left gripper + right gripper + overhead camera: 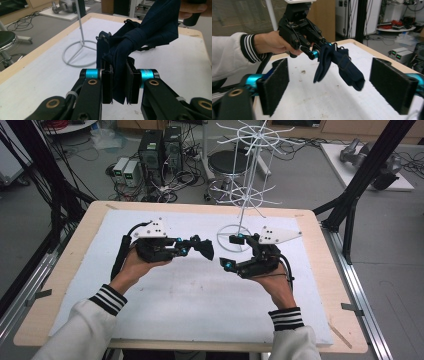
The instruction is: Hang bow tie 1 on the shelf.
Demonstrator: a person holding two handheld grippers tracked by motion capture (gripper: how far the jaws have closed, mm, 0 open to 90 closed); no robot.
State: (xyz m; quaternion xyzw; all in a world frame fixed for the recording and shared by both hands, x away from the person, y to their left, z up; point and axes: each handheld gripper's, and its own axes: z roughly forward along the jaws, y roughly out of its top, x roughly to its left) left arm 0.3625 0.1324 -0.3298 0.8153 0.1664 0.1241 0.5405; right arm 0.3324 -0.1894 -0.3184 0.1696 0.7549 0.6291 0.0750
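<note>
Left gripper (119, 87) has its 2 black jaws clamped on 1 dark navy fabric sock (140, 37), holding it in the air above the white foam table mat (200, 295). Right gripper (342, 82) faces it, 2 padded jaws wide apart, holding nothing. Beyond stands 1 white wire rack (248, 180) on its ring base.

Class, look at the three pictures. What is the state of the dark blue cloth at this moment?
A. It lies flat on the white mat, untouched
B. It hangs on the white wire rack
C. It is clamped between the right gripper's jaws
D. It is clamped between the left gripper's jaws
D: the left gripper has its jaws shut on the dark blue cloth, while the right gripper stands open with nothing between its pads.
</note>
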